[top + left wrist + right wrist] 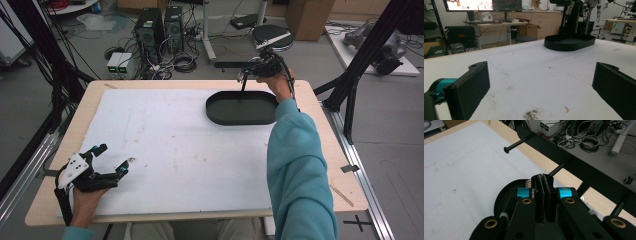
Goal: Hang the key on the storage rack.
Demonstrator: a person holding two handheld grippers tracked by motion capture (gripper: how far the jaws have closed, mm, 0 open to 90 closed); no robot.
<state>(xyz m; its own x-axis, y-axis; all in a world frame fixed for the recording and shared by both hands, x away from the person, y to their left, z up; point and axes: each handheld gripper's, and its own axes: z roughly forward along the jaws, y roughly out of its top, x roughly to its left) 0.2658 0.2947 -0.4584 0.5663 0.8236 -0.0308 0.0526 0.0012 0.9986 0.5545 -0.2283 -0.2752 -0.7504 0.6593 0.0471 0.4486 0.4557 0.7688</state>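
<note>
My right gripper (248,72) is held over the table's far edge, just above a black oval tray (216,114). In the right gripper view its jaws (543,177) are pressed together at the end of one peg of a long black bar with several pegs (574,162). That bar (227,64) juts out level to the left of the hand. My left gripper (112,159) rests at the near left corner of the white mat, jaws wide apart with nothing between them (541,85). The tray (569,45) lies far ahead of it.
A white mat (175,150) with small dirt specks covers the wooden table (320,130). Black frame posts (360,65) stand to the right and left. Computers, cables and a stool sit on the floor beyond the far edge.
</note>
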